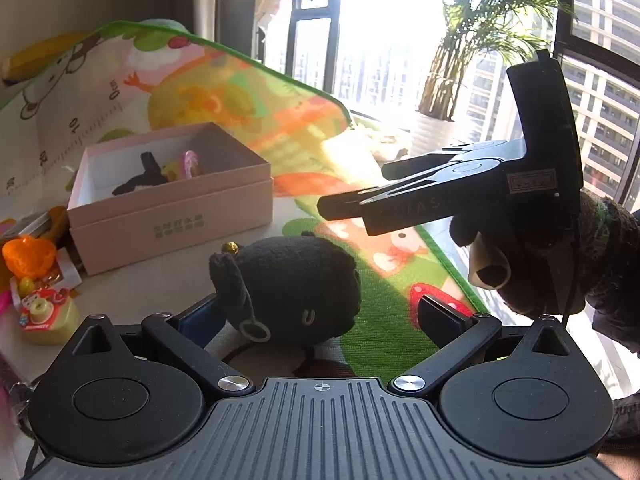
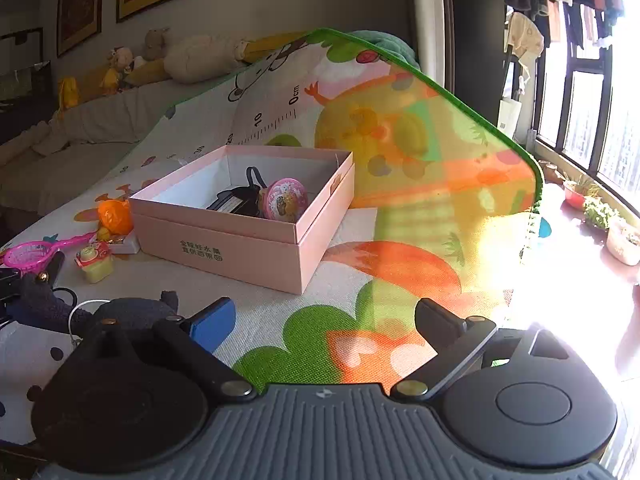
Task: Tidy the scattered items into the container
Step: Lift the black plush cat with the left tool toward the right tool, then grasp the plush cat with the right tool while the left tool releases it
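Fuzzy round black plush toy (image 1: 296, 288) — unclamped

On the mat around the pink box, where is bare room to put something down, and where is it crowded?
The mat is bare to the right of the pink box, up to the raised mat edge, and in front of it, before the open right gripper. To the left of the box it is crowded: orange toy, pink net, yellow toy, black plush.

plush toy (image 1: 296, 288) on mat (image 1: 384, 292) before box (image 1: 172, 216), small toys (image 1: 44, 292) left
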A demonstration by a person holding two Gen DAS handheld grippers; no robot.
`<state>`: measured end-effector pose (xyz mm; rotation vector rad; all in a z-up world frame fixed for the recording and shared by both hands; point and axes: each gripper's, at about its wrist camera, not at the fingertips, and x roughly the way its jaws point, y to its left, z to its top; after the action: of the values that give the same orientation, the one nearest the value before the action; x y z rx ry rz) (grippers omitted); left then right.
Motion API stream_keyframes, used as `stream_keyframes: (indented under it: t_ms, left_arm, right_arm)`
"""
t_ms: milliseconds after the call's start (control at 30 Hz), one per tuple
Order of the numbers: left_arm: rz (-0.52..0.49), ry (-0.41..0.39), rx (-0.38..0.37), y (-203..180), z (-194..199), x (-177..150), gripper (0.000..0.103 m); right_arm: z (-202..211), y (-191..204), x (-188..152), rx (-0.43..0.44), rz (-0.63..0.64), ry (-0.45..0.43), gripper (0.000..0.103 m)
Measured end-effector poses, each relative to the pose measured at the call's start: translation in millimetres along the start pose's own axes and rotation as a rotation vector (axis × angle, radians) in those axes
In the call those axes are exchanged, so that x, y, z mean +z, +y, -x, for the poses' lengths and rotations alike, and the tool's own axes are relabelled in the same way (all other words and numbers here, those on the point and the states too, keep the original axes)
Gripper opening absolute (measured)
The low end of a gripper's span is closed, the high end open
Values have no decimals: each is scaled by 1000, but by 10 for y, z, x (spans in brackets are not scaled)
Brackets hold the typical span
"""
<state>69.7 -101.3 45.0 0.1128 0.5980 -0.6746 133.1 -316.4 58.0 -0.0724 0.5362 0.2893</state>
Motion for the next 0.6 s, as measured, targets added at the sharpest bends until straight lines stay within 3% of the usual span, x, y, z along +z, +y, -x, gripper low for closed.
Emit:
stream_keyframes:
  t_ms: [167, 333, 433, 600]
  left_arm:
    - [67, -4, -53, 108, -68, 132, 103]
    - [294, 29, -154, 441, -176, 365, 103]
    - [388, 36, -211, 540, -244, 510, 103]
    - [389, 62, -213, 476, -405, 628, 103]
  right_arm:
    - [307, -85, -49, -28, 55, -74, 100]
    - [440, -164, -185, -101, 97, -85, 102]
    - [474, -111, -312, -30, 91, -36, 102]
    - [522, 335, -368, 72, 217, -55, 102]
